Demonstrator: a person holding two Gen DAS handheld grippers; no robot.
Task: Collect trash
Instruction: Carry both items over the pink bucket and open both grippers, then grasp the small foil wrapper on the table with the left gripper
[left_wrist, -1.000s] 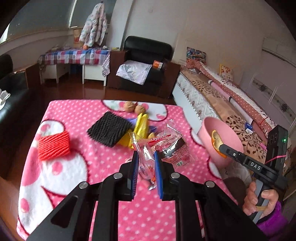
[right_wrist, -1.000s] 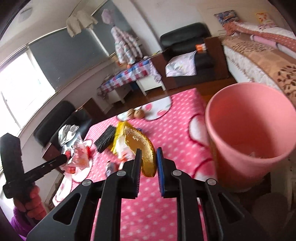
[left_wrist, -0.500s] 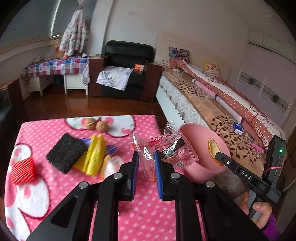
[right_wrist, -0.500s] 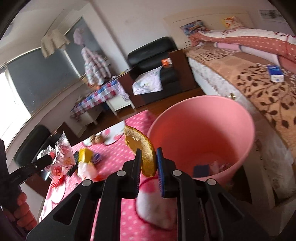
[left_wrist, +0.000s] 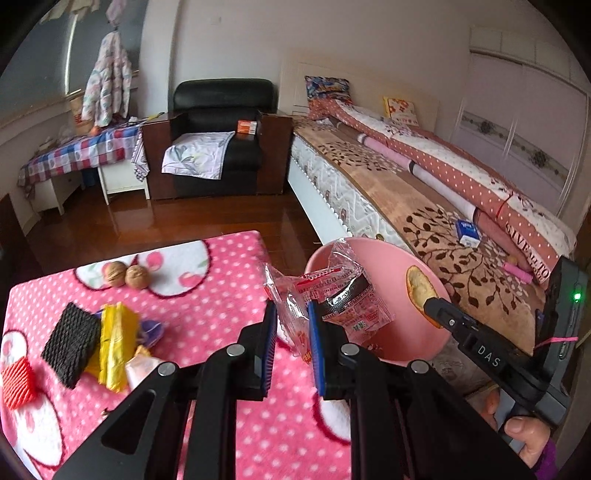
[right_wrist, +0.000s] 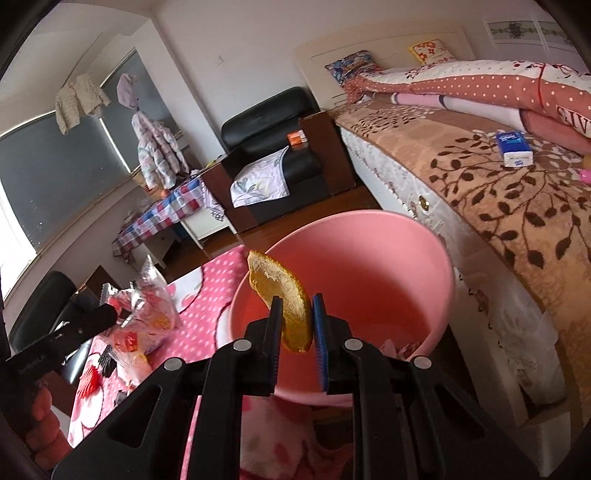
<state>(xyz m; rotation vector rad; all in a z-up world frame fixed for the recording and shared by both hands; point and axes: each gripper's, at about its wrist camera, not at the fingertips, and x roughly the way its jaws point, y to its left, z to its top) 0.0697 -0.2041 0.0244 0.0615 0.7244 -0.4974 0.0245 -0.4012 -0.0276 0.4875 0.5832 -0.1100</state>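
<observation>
**Two pieces of trash held at the mouth of a pink bin**

The right gripper (right_wrist: 297, 323) has its jaws clenched on a curved piece of orange peel (right_wrist: 282, 295). The peel stands nearly upright between the jaws, its long axis running up and slightly to the left, its top poking well above the fingertips. Directly behind and below it opens the pink bin (right_wrist: 424, 251), which stands on the floor between the desk (left_wrist: 221, 266) and the bed (left_wrist: 443, 221). In the right wrist view the peel lies over the bin's near-left rim, so a release seems likely to drop it inside, though the fisheye makes it hard to be sure that it clears the rim.

The left gripper (left_wrist: 290, 325) is closed on a clear crinkled snack wrapper (left_wrist: 332, 295) with red print. The jaws pinch its left edge, and the rest fans out to the right, toward the bin. This gripper sits above the desk's right edge, short of the bin, so the right gripper is the nearer of the two.

On the pink dotted desk cover remain a black foam net (left_wrist: 70, 341), a yellow wrapper (left_wrist: 112, 343), a red foam net (left_wrist: 16, 376) and two walnuts (left_wrist: 127, 275). Some scraps lie in the bin's bottom.
</observation>
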